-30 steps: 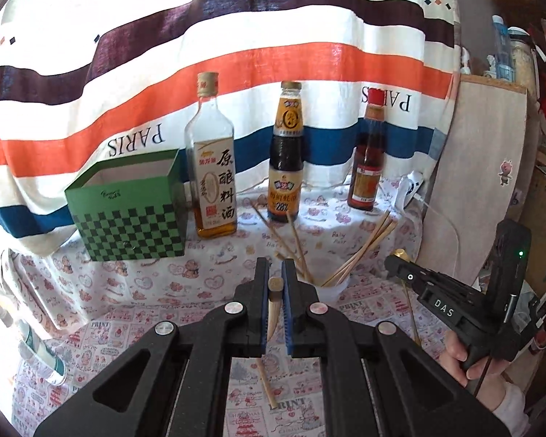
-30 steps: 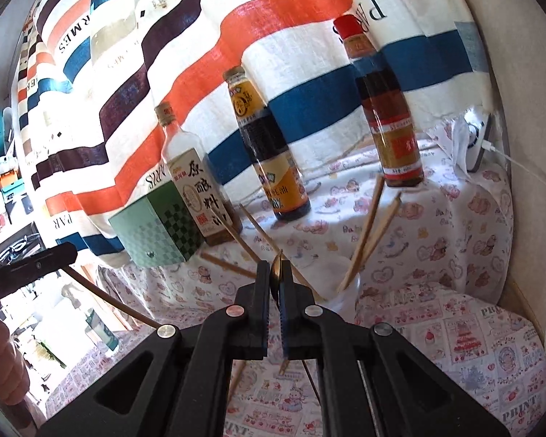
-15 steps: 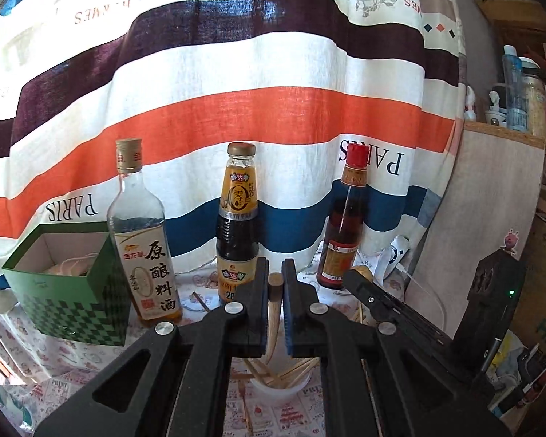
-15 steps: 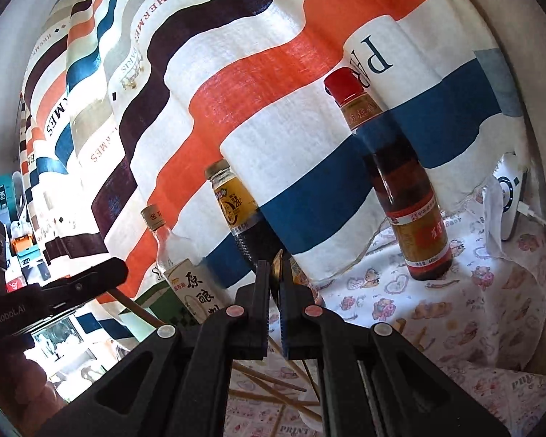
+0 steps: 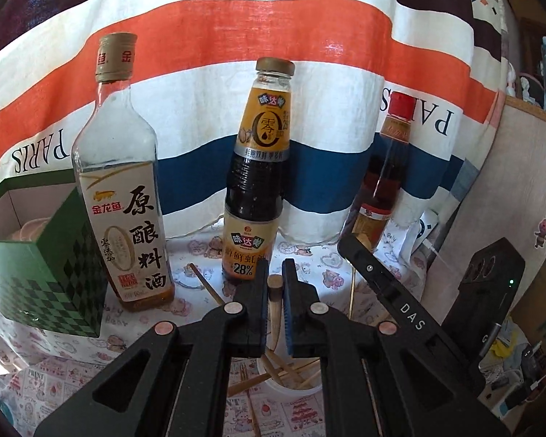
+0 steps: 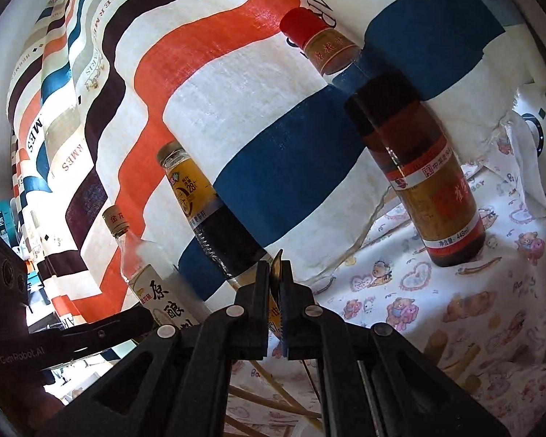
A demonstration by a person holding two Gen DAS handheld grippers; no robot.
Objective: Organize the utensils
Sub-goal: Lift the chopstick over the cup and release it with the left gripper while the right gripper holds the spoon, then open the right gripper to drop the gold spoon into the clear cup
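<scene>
Bottles stand in a row before the striped cloth (image 5: 309,54), and the dark sauce bottle (image 5: 258,182) in the middle serves as landmark. Left of it stands the wine bottle (image 5: 123,189), and further left the green box (image 5: 43,284). Just in front of the sauce bottle, the left gripper (image 5: 275,291) is closed on a chopstick (image 5: 274,309), which hangs down toward the white cup (image 5: 291,382) with more chopsticks inside. Right of the sauce bottle stands the red-capped bottle (image 5: 382,182). In the right wrist view, the right gripper (image 6: 275,276) is closed narrow on a second chopstick (image 6: 276,266), directly before the sauce bottle.
</scene>
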